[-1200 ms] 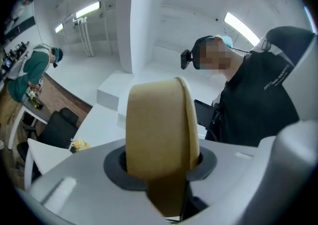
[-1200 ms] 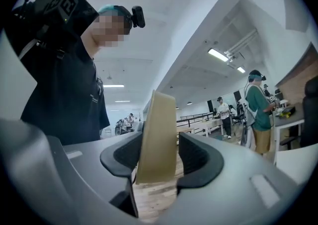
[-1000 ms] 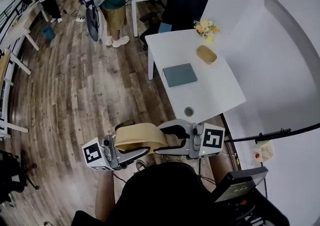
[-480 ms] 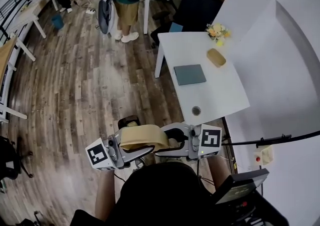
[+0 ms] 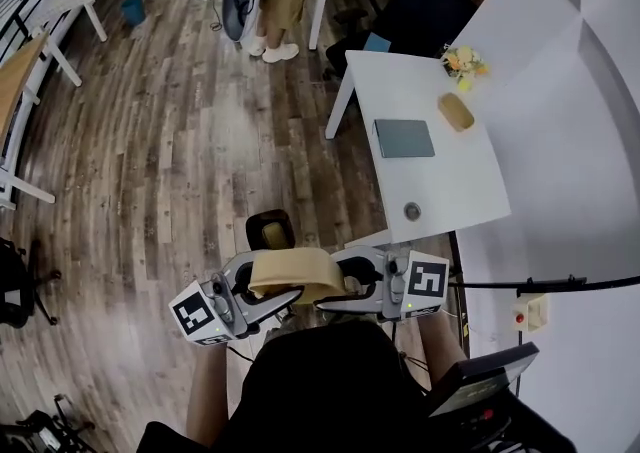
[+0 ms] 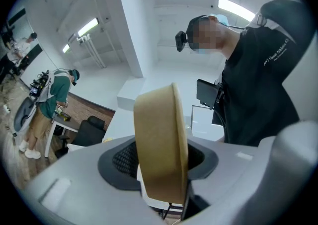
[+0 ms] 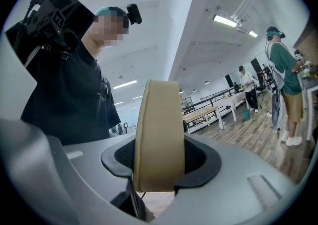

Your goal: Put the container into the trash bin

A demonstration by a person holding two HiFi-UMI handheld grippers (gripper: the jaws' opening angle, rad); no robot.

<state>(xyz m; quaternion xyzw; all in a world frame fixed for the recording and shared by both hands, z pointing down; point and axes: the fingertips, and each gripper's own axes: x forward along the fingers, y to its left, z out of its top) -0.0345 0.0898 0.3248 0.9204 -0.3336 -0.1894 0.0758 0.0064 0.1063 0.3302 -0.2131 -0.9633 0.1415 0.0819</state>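
Now the container (image 5: 290, 274) lies lengthwise left to right

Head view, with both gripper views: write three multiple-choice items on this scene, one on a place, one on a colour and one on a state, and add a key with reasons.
1. Where does the small black trash bin stand?
A. on a shelf
B. on the wooden floor, just ahead of the grippers
C. on a windowsill

2. What colour is the flat book on the white rectangular table?
A. grey-green
B. red
C. bright yellow

3. In what state is the tan oval container?
A. lying inside the bin
B. lying on the floor
C. carried in the air between two grippers

Key:
B, the bin's base sits on the floorboards.
A, the cover shows dull grey-green against the white top.
C, the left gripper, its jaws opening, and the right gripper each have one end of the container between their jaws.
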